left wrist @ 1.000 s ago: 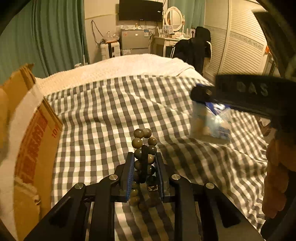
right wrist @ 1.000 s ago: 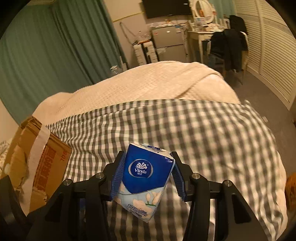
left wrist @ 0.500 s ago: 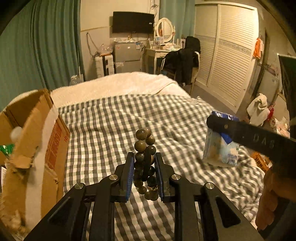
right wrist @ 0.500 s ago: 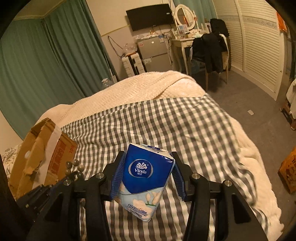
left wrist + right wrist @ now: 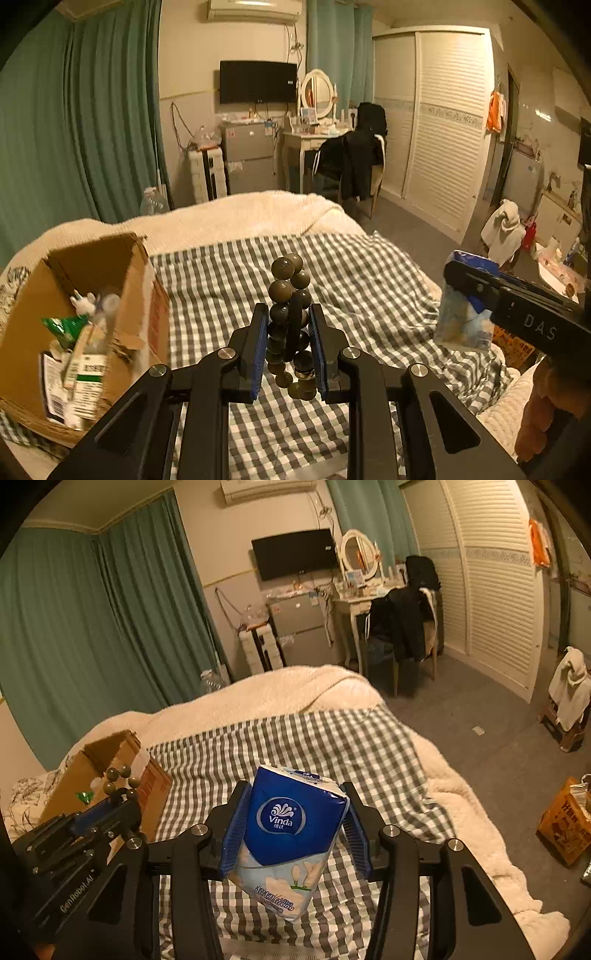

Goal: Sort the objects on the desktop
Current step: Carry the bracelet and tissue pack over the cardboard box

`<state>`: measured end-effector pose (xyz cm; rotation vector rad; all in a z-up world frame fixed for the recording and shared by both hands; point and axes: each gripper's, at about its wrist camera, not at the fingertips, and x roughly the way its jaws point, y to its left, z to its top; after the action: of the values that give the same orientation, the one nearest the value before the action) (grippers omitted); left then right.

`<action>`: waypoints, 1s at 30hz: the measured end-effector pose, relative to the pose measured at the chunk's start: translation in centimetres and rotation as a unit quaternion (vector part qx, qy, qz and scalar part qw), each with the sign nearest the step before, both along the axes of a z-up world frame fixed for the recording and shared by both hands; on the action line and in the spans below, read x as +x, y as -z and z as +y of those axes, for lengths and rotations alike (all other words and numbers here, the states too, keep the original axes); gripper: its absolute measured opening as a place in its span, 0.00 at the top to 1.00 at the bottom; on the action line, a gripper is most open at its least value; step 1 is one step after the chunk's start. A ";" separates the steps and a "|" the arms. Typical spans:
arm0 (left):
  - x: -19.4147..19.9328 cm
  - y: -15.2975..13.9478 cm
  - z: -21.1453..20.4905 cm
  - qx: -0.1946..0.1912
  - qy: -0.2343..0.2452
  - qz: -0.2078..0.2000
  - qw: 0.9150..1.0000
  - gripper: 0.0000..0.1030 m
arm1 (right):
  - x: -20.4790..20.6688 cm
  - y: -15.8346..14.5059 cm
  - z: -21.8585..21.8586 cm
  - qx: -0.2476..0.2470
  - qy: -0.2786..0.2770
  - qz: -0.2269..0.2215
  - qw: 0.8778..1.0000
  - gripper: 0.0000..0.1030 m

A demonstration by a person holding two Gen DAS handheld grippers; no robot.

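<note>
My left gripper (image 5: 289,325) is shut on a string of dark round beads (image 5: 286,291), which stands up between the blue pads above the checked bed cover (image 5: 354,280). In the right wrist view the same beads (image 5: 118,781) show at the left over the open cardboard box (image 5: 110,753). My right gripper (image 5: 293,823) is shut on a blue and white Vinda tissue pack (image 5: 291,830), held in the air over the bed. The tissue pack (image 5: 463,314) also appears at the right of the left wrist view. The cardboard box (image 5: 88,280) sits at the bed's left, with packets inside.
A cream blanket (image 5: 280,690) covers the far end of the bed. Beyond it stand a small fridge (image 5: 247,162), a dressing table (image 5: 314,136) and a chair with a dark jacket (image 5: 354,162). An orange carton (image 5: 565,823) sits on the floor at right. A hand (image 5: 546,413) grips the right tool.
Both grippers rose with their loads, so more of the room shows. The box's open inside has come into the left wrist view, and the left gripper with the beads entered the right wrist view.
</note>
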<state>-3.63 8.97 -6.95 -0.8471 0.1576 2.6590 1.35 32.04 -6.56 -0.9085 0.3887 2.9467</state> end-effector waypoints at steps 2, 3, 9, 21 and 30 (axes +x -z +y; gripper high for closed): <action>0.4 -0.8 -0.6 0.003 0.000 0.007 1.000 0.79 | 0.7 -1.0 -0.1 0.003 0.006 0.008 1.000 0.53; 0.4 -1.1 -0.9 0.005 0.000 0.009 1.000 0.79 | 1.0 -1.5 -0.2 0.005 0.009 0.013 1.000 0.53; 1.8 -3.7 -3.1 0.010 0.003 0.036 0.999 0.79 | 2.2 -4.3 -1.2 0.010 0.017 0.039 0.999 0.53; 3.5 -7.2 -8.9 0.005 -0.008 0.090 0.996 0.79 | 2.2 -8.8 -8.1 0.036 -0.009 0.084 0.996 0.53; 3.1 -8.6 -14.6 0.010 -0.040 0.110 0.993 0.79 | 1.0 -10.6 -14.5 0.050 -0.044 0.111 0.992 0.53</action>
<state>-0.54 -5.67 1.63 -0.5637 0.1535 2.8198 2.39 17.50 4.03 -0.6038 0.2090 3.1265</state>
